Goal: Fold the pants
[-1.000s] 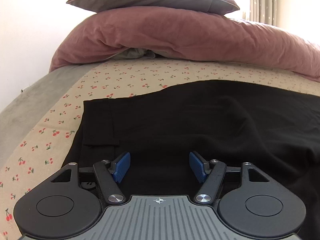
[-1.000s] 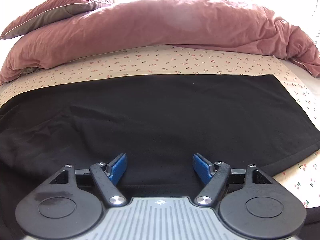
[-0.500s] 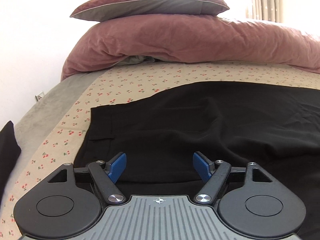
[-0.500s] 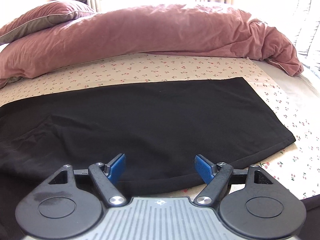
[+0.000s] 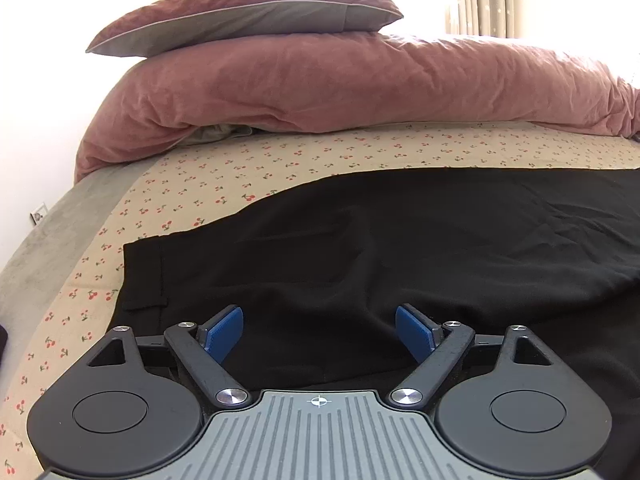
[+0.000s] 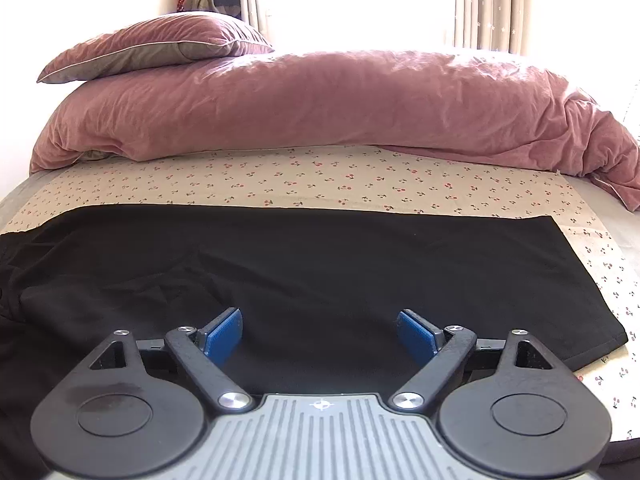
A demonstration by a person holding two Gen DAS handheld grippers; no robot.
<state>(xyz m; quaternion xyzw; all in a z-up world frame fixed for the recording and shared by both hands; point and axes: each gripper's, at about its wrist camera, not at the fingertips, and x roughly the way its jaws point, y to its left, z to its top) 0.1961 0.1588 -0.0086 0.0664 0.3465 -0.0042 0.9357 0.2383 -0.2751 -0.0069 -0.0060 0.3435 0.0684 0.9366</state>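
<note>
Black pants [image 5: 400, 248] lie flat across the cherry-print sheet [image 5: 248, 176], waistband end at the left in the left wrist view, leg hem at the right in the right wrist view [image 6: 320, 264]. My left gripper [image 5: 319, 332] is open and empty, above the waist end near its front edge. My right gripper [image 6: 319, 334] is open and empty, above the leg part near the front edge. The blue pads [image 5: 224, 334] stand wide apart.
A rolled pink duvet [image 6: 320, 108] lies across the back of the bed with a pink-grey pillow [image 5: 248, 16] on top. Grey bed cover [image 5: 36, 248] shows at the left edge. Curtains and a bright window are behind.
Both grippers have pulled back and risen from the pants. More of the sheet, duvet and window shows now. Both stay open.
</note>
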